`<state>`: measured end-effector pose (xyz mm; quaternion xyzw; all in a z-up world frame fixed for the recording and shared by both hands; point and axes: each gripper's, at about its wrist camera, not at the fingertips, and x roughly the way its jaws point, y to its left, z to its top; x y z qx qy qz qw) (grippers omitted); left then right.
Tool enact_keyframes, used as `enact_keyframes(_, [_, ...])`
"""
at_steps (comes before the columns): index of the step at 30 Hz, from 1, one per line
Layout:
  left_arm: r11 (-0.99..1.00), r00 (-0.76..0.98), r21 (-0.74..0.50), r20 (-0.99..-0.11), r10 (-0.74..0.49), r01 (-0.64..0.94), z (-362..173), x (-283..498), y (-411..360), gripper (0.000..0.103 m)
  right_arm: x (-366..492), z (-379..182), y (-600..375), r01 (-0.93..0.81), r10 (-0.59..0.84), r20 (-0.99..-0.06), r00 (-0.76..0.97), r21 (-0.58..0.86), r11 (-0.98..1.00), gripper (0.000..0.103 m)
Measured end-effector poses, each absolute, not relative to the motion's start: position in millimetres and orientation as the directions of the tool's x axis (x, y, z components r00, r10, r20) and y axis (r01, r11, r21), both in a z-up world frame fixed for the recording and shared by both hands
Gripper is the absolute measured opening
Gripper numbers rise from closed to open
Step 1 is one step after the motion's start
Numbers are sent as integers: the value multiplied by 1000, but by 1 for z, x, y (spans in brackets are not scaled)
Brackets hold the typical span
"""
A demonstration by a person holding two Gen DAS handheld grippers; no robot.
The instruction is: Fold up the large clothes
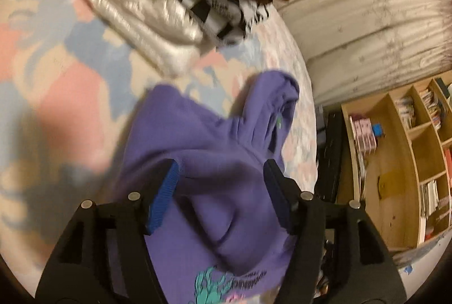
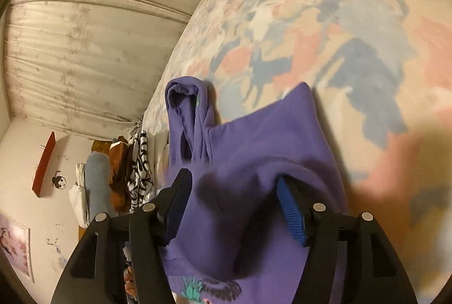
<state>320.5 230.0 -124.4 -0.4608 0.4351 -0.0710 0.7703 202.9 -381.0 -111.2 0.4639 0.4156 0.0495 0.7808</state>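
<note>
I see the bed (image 1: pixel 56 72) filling most of both views, covered in a pastel pink, blue and cream patterned sheet. On it, right under my grippers, lies the purple hoodie (image 1: pixel 203 140), bunched near the bed's edge, its hood (image 2: pixel 186 112) lying on the sheet beyond the grippers and a teal print showing at the bottom of each view. Farther back on the bed sits a stack of folded clothes (image 1: pixel 158 1): a cream piece, a black-and-white striped one and a brown one. Beside the bed I can see a pale pleated curtain (image 1: pixel 367 15) and a wooden shelf (image 1: pixel 401 151) with books. My left gripper (image 1: pixel 221 167) stands wide, its blue pads apart with hoodie cloth between them but not pinched. My right gripper (image 2: pixel 234 179) is likewise spread wide over the hoodie, a fold draping over one pad, nothing clamped.
</note>
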Motion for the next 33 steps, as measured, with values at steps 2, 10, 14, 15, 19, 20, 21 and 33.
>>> enact_keyframes(2, [596, 615, -745, -629, -476, -301, -125, 334, 233, 60, 216, -112, -380, 305, 430, -626, 651, 734, 607, 65])
enact_keyframes(10, [895, 558, -423, -780, -282, -139, -125, 372, 192, 60, 248, -111, -376, 223, 315, -700, 641, 562, 797, 66])
enact_keyframes(14, [966, 564, -258, -798, -212, -2, -122, 373, 169, 60, 254, -109, -371, 157, 262, -733, 628, 448, 880, 66])
enact_keyframes(15, [976, 565, -215, -801, -196, 34, -121, 374, 161, 60, 257, -110, -368, 134, 260, -737, 624, 429, 893, 66])
enact_keyframes(19, [984, 582, -30, -803, -128, 174, -116, 379, 123, 60, 269, -113, -354, 59, 252, -753, 608, 359, 932, 66])
enact_keyframes(20, [980, 588, 8, -801, -114, 201, -115, 378, 116, 60, 273, -113, -349, 41, 246, -758, 604, 338, 940, 66])
enact_keyframes(21, [969, 597, 65, -797, -95, 240, -115, 380, 105, 60, 277, -115, -343, 28, 240, -762, 601, 320, 947, 66])
enact_keyframes(33, [869, 541, 236, -840, -44, 436, -129, 375, 63, 40, 302, -130, -302, -94, 164, -804, 572, 134, 987, 66])
